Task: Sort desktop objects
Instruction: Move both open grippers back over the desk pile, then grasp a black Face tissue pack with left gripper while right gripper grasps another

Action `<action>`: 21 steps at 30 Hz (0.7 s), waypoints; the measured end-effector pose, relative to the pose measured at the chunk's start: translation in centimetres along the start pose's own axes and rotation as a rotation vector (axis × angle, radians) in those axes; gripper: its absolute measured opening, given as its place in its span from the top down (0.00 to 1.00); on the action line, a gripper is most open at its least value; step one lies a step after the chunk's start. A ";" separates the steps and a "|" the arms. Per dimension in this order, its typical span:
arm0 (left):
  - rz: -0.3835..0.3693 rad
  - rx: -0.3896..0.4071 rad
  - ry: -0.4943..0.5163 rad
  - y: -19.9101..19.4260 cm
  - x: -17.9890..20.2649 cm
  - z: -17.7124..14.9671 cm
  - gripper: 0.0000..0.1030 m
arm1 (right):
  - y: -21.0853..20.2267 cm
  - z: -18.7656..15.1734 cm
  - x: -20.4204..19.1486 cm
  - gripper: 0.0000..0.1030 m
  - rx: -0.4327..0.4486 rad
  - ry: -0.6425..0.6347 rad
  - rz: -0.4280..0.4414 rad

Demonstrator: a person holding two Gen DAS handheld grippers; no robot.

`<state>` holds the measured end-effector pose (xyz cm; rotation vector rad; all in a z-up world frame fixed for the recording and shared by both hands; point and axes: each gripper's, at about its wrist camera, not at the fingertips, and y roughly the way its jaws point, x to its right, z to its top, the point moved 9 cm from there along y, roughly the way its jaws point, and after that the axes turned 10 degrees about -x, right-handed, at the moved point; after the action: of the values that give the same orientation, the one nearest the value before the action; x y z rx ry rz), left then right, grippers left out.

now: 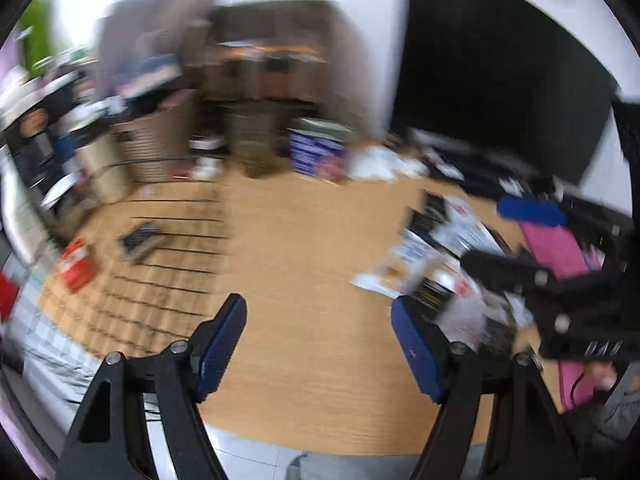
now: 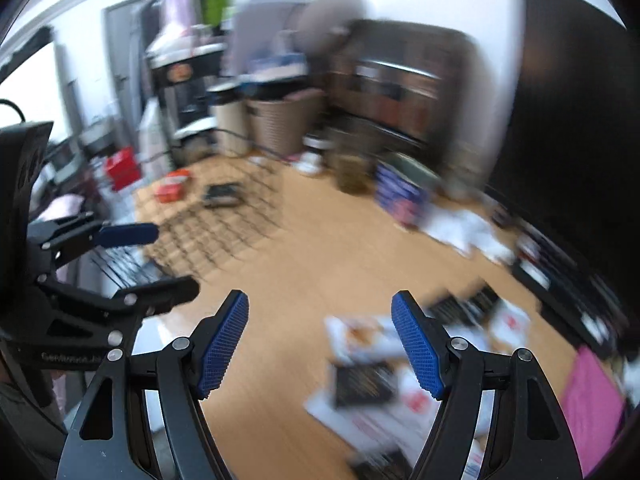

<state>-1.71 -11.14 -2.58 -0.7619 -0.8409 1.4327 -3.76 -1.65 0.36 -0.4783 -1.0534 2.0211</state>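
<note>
Both frames were smeared by motion, so fine detail could not be made out. The left tongs (image 1: pixel 318 346) were seen spread wide over bare wood of the desk (image 1: pixel 304 240), with nothing between the ribbed blue pads (image 1: pixel 222 346). The right tongs (image 2: pixel 320 346) were likewise spread and empty, hanging above the near edge of a heap of packets and leaflets (image 2: pixel 384 376).

That heap, judged to be the things awaiting sorting, lay on the right half of the desk: flat, glossy white sheets with red marks, overlapped by dark printed cards. A black wire grid (image 1: pixel 160 256) was laid on the left part, carrying a small dark tray-like item (image 1: pixel 140 238) and, just beside it, a red-and-white box (image 1: pixel 76 264). A pink flat mat or folder (image 2: pixel 592 404) was seen at the far right edge.

The step in hand was judged to be an approach towards the next item. It would be done well if one piece were singled out at the edge of the heap rather than from its middle, since the sheets looked thin and slippery and lay overlapped. The tongs would best be lowered steeply so that one pad could be slid under a raised corner, and closed only once the hand was steadied.
</note>
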 end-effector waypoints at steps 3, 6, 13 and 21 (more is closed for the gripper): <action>-0.041 -0.081 0.103 2.7 5.8 -1.4 0.24 | -1.1 -3.6 3.8 0.29 -0.031 0.061 -0.041; -0.091 -0.148 0.215 4.6 11.5 -3.6 0.24 | -1.9 -7.5 6.7 0.29 -0.063 0.111 -0.068; -0.049 -0.200 0.344 6.9 17.0 -5.9 0.24 | -1.7 -16.8 9.4 0.28 -0.154 0.221 -0.075; -0.052 -0.214 0.354 8.6 17.6 -4.3 0.24 | -1.9 -21.0 10.3 0.28 -0.167 0.278 -0.055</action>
<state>-3.16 6.73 -11.55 -1.1107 -0.7367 1.1273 4.03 17.85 -10.05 -0.7850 -1.0532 1.7654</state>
